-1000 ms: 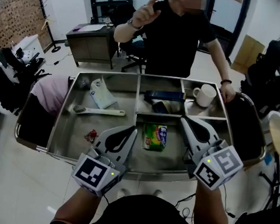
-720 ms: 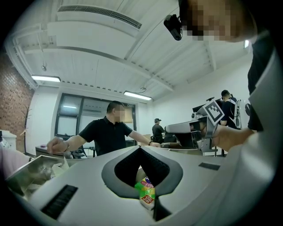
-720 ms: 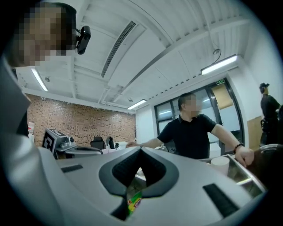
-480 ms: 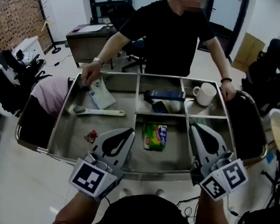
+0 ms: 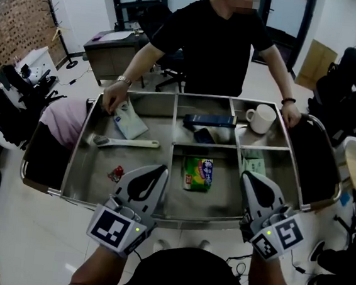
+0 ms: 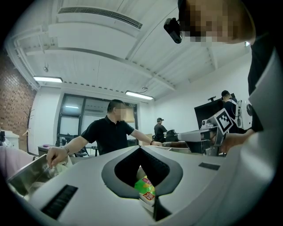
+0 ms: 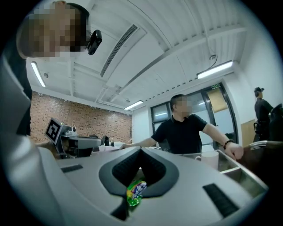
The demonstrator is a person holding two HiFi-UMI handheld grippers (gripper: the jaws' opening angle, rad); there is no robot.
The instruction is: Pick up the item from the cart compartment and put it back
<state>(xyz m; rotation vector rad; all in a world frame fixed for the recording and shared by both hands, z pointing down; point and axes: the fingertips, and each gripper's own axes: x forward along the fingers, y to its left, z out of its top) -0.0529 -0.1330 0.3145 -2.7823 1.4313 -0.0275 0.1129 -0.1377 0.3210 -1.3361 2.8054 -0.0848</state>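
A green snack packet [image 5: 199, 174] lies flat in the cart's [image 5: 73, 178] front middle compartment. It shows through the jaw hollow in the left gripper view [image 6: 145, 189] and in the right gripper view [image 7: 135, 190]. My left gripper [image 5: 164, 168] hovers over the cart's near edge, left of the packet, jaws together and empty. My right gripper [image 5: 246, 174] sits to the packet's right, over the front right compartment, also shut with nothing in it. Both point level across the cart.
A person in black stands behind the cart, one hand on a white pouch [image 5: 128, 119], the other on the right rim [image 5: 289, 116]. Also in the cart: white mug [image 5: 261, 119], blue box [image 5: 209, 120], white scoop [image 5: 125, 142], red wrapper [image 5: 115, 172], pale green packet [image 5: 252, 162].
My right gripper has drawn back toward the near edge and slightly right, uncovering the pale green packet. The person's raised hand came down onto the white pouch. The left gripper stayed put.
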